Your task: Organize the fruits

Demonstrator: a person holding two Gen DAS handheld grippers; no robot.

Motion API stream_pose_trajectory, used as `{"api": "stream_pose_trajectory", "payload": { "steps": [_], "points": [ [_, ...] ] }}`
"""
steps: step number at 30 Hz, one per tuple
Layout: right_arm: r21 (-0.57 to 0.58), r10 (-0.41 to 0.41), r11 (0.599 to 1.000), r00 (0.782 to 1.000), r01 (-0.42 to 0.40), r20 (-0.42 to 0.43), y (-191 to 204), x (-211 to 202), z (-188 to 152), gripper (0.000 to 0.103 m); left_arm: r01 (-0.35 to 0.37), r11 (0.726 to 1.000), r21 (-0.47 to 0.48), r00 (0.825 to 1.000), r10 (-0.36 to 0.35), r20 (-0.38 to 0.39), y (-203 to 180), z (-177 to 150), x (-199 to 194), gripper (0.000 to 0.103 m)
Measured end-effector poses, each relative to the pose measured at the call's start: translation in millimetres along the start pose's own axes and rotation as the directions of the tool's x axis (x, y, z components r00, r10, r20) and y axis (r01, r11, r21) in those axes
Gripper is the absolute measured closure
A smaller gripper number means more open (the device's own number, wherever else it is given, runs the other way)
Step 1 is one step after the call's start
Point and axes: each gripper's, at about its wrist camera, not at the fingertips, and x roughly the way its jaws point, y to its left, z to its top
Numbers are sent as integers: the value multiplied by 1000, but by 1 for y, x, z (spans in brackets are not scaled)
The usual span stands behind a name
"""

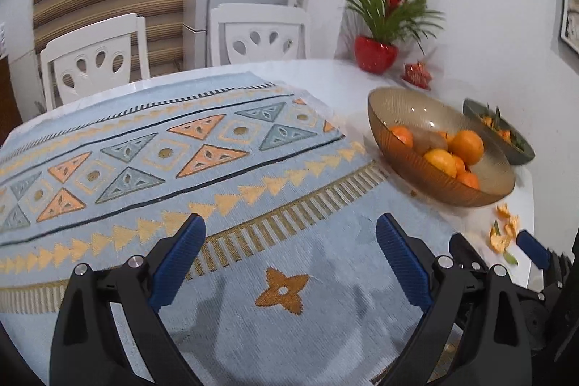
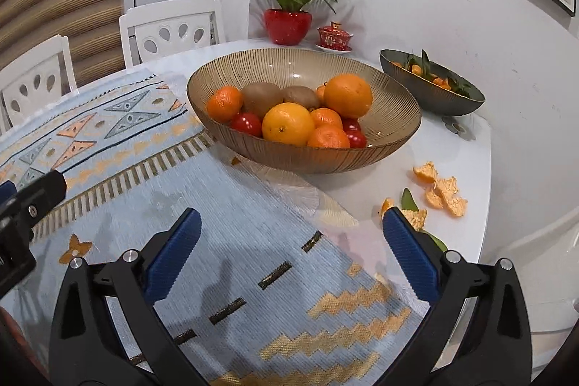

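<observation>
**Op A:** Right, going left to right: my left claw [image 1: 289, 252] has its jaws wide apart with nothing between them, hanging over the patterned cloth [image 1: 173, 147]. My right claw [image 2: 289, 241] is the same, spread wide and empty.

**Op B:** Where's the fruit from there?

**Op A:** All in the ribbed amber bowl [image 2: 394, 104] on the tabletop [image 2: 466, 165], ahead of the right claw and well clear of it. For the left claw it sits ahead and off to the right. Loose peel [image 2: 447, 192] lies just past my right claw's right finger.

**Op B:** How will the pieces handle?

**Op A:** I'd judge the big orange [image 2: 288, 124] firm and fairly heavy, with a slick round skin, so I'd grip across its widest part. The mandarin [image 2: 224, 103] looks lighter and softer. The kiwi [image 2: 261, 98] should give under pressure, and the tomatoes [image 2: 246, 124] look smooth and easily bruised, so gentle squeeze. That bowl seems like glass; I'd keep the fingers off its rim.
</observation>
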Motion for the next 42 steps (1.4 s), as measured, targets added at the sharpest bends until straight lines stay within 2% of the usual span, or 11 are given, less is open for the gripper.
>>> {"api": "stream_pose_trajectory", "payload": {
  "steps": [3,5,7,8,9,11,12,15,27,36,42],
  "points": [
    [19,-22,1000,1000,22,7,-6,2,0,3,21,1000,-4,1000,-21,-10,0,9,-3,9],
    [44,-6,999,1000,6,-14,-10,7,-1,3,26,1000,-15,1000,-26,1,2,6,0,8],
    [54,-1,999,1000,2,-14,-12,8,0,3,-57,998,25,998,56,30,0,-7,7,8],
    [57,0,998,1000,1,-13,-13,9,0,3,-125,990,68,992,123,29,-4,-15,13,8],
    [60,-1,998,1000,2,-14,-12,9,-1,3,-124,989,83,992,124,5,-6,-14,15,8],
    [51,-7,999,1000,7,-3,-9,7,-1,3,-92,991,98,995,88,42,-9,-13,8,6],
    [41,-7,999,1000,7,8,-6,5,-2,3,-119,987,109,991,113,67,-11,-13,4,5],
    [22,3,1000,999,-4,40,-3,-1,-4,3,-130,985,109,990,124,59,-12,-15,5,5],
    [40,33,999,999,-34,27,-6,0,-3,3,-157,985,70,984,151,92,-5,-17,-4,5],
    [41,77,996,997,-78,23,-8,0,-5,3,-184,982,42,981,181,70,0,-18,1,5],
    [21,66,998,997,-67,36,-2,-2,-6,3,-186,982,39,981,184,58,1,-19,3,5]
  ]
}}
